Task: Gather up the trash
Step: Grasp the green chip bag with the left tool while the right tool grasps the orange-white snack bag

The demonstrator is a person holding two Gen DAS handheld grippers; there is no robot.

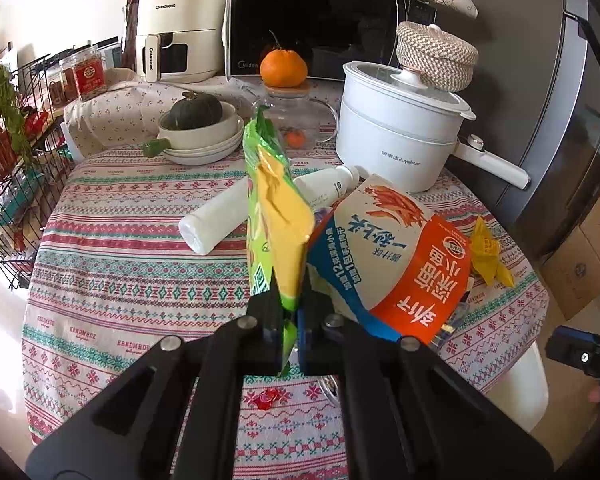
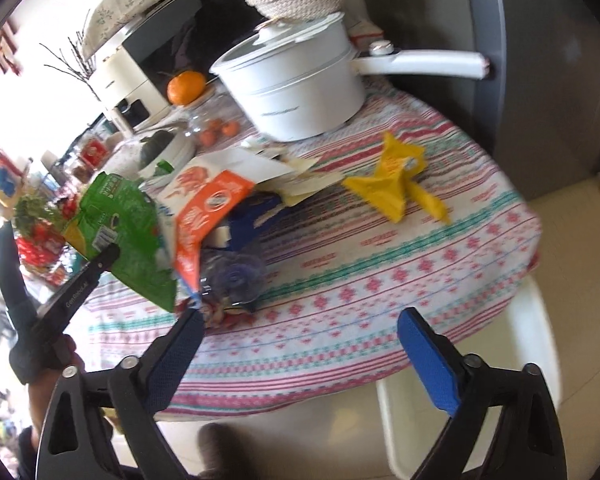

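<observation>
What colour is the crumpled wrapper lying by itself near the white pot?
Yellow. The crumpled yellow plastic wrapper shows best in the right wrist view, beside the white lidded pot.

Glossy green and yellow foil snack bag (image 1: 274, 196), woven patterned cloth over the surface (image 1: 140, 280), smooth white plastic bottle (image 1: 214, 222), glossy white cooking pot (image 1: 396, 136), crinkled yellow wrapper (image 2: 396, 180), rough woven rope basket (image 1: 436, 56), matt black microwave door (image 1: 320, 20).

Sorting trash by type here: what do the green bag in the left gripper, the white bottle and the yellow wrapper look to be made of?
Green bag: thin glossy plastic film, probably; it creases and shines where the left gripper pinches it. White bottle: smooth matte plastic, seemingly, lying on the tablecloth. Yellow wrapper: crumpled film or coated paper; cannot tell which.
</observation>
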